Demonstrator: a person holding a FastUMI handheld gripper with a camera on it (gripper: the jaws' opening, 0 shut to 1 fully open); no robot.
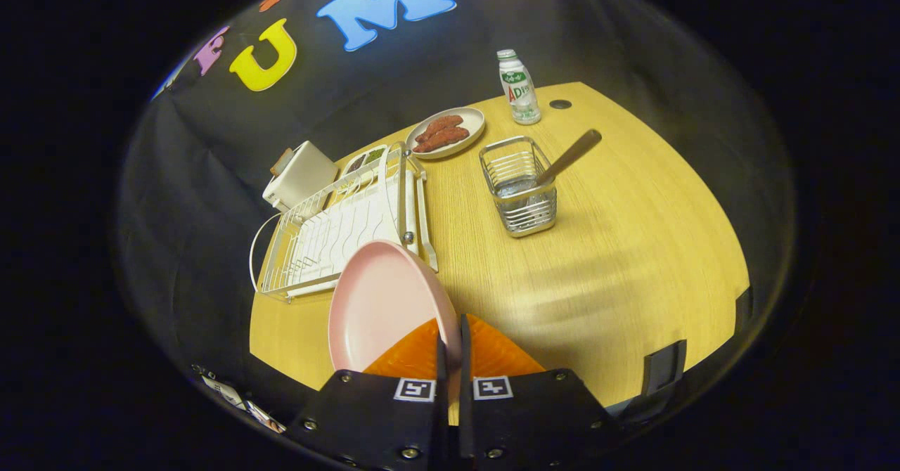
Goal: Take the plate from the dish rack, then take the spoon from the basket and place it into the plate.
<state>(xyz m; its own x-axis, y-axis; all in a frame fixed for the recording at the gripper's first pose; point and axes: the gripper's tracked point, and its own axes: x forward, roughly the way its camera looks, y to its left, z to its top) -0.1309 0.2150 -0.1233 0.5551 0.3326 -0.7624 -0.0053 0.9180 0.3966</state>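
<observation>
Gripper view: the gripper (450, 334) pinches the pink plate (383, 309) by its rim, fingers nearly closed, just before the dish rack (337, 235) at the table's (633, 260) left edge. The spoon (569, 156) leans in the basket (519, 186) mid-table; bare wood lies to the right.

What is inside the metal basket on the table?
A spoon stands inside the wire basket; its handle leans out over the rim. Its bowl end is hidden low inside. The gripper is shut on the pink plate.

The gripper (451, 334) is held above the table, its two fingers (420, 353) closed to a thin gap, clamping the pink plate's (383, 306) near rim.
</observation>
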